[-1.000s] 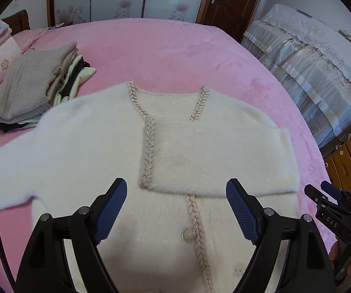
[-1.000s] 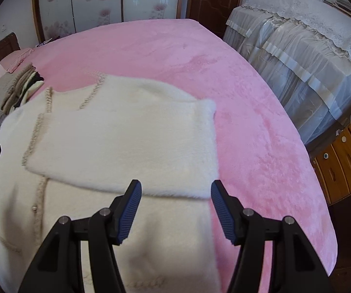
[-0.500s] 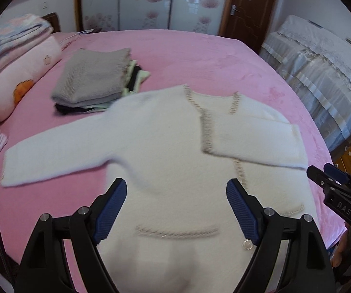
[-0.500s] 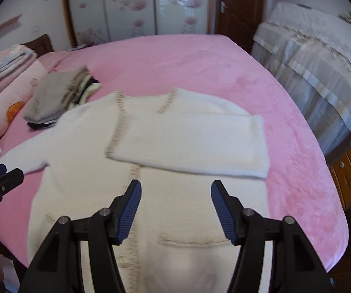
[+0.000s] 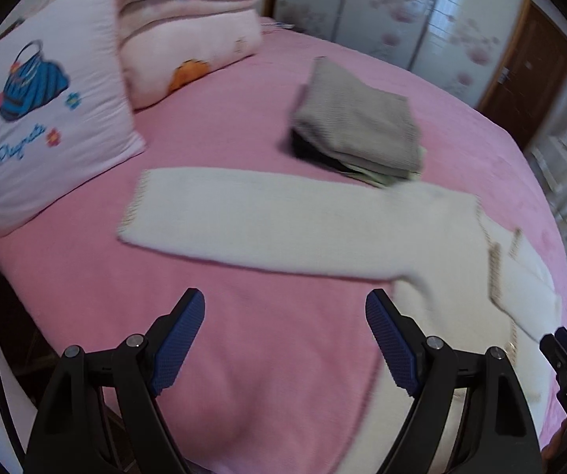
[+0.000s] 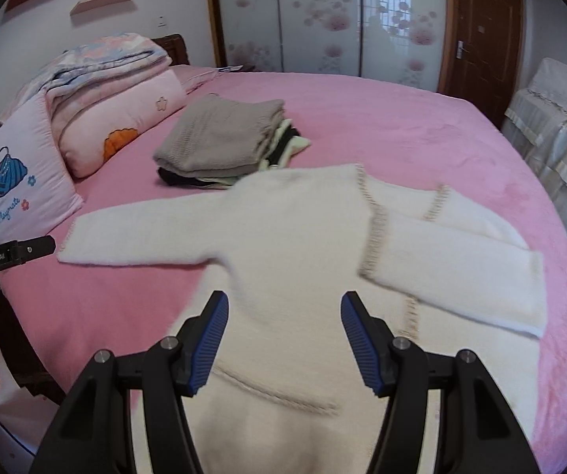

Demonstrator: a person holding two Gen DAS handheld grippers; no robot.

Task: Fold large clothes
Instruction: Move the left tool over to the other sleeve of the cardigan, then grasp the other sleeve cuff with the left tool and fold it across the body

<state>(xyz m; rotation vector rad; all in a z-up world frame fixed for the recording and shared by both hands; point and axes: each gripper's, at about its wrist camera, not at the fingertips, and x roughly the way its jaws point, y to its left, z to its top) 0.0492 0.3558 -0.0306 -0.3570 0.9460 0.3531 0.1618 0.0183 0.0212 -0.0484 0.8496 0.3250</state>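
Two open, empty grippers, left gripper (image 5: 285, 339) over pink bed (image 5: 224, 118) lower centre, right gripper (image 6: 283, 339) angled down above white cardigan (image 6: 303, 245), folded clothes (image 6: 220, 138) upper middle.

Even, soft daylight, fairly bright, no hard shadows on the pink bedspread (image 6: 382, 118). Frosted wardrobe panels (image 6: 319, 15) show a pale window reflection with mild glare. Both views have strong fisheye bending with black vignette corners. Left wrist view is motion-blurred: the white cardigan (image 5: 283, 225), pillow (image 5: 46, 118) and grey folded pile (image 5: 358, 126) are smeared. Right wrist view is sharper, with cardigan edges soft. The near gripper fingers (image 5: 181, 339) stay crisp in both.
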